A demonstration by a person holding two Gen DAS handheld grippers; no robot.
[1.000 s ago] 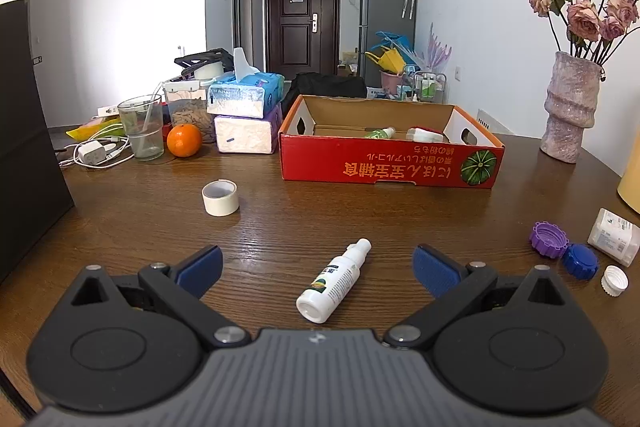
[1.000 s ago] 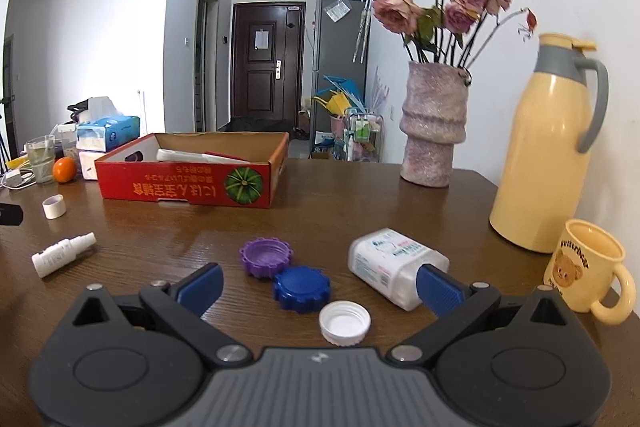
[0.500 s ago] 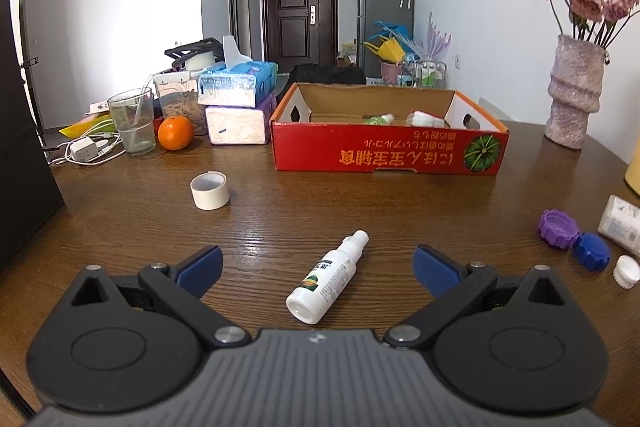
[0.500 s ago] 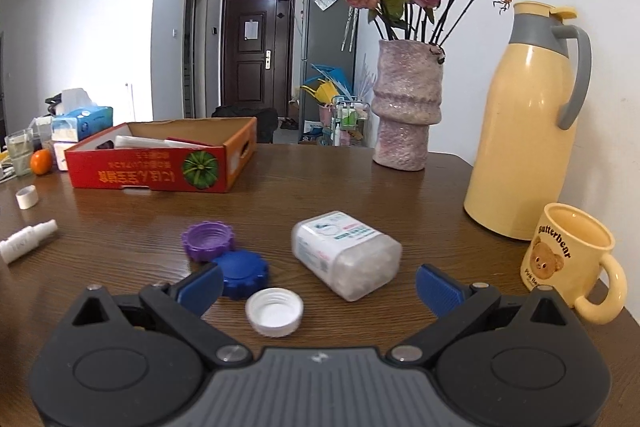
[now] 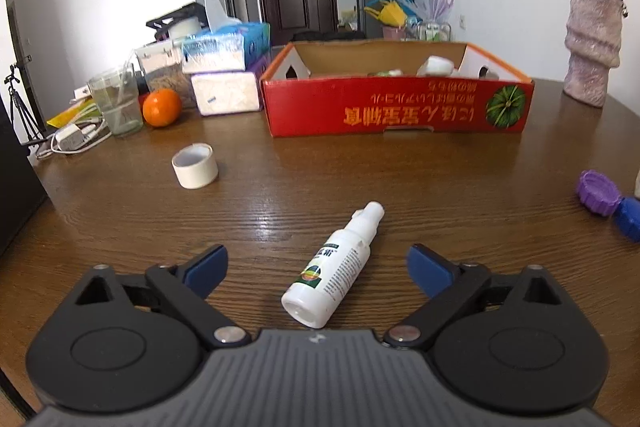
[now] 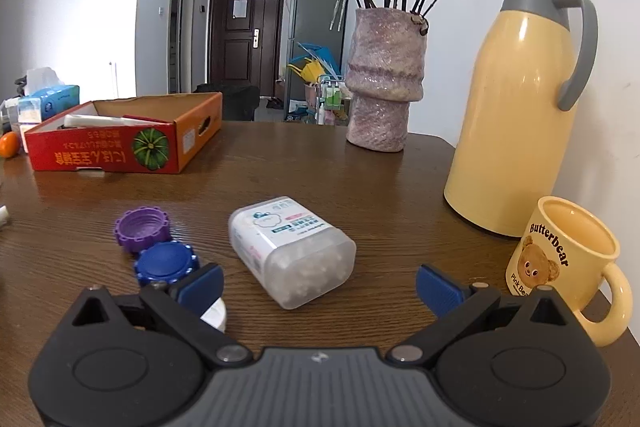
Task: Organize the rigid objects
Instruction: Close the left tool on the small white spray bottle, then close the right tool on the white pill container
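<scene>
A small white spray bottle (image 5: 334, 268) lies on the wooden table, its base toward me. My left gripper (image 5: 317, 269) straddles it, jaws closing, with clear gaps between the bottle and both blue pads. A clear plastic box of white pellets (image 6: 289, 249) lies in front of my right gripper (image 6: 319, 285), which stands open on either side of the box's near end without touching it. A purple cap (image 6: 142, 229), a blue cap (image 6: 166, 263) and a white cap (image 6: 214, 315) sit by the right gripper's left finger. The red cardboard box (image 5: 398, 106) stands behind with a few items inside.
A tape roll (image 5: 195, 165), an orange (image 5: 161, 107), a glass (image 5: 116, 104), a charger and tissue packs (image 5: 226, 67) lie at the left back. A vase of dried roses (image 6: 384, 79), a yellow thermos (image 6: 520, 107) and a bear mug (image 6: 566, 261) stand on the right.
Both grippers have moved forward and down. The spray bottle now lies between the left jaws, which have narrowed slightly. The pellet box has come between the right jaws, and the white cap is partly hidden.
</scene>
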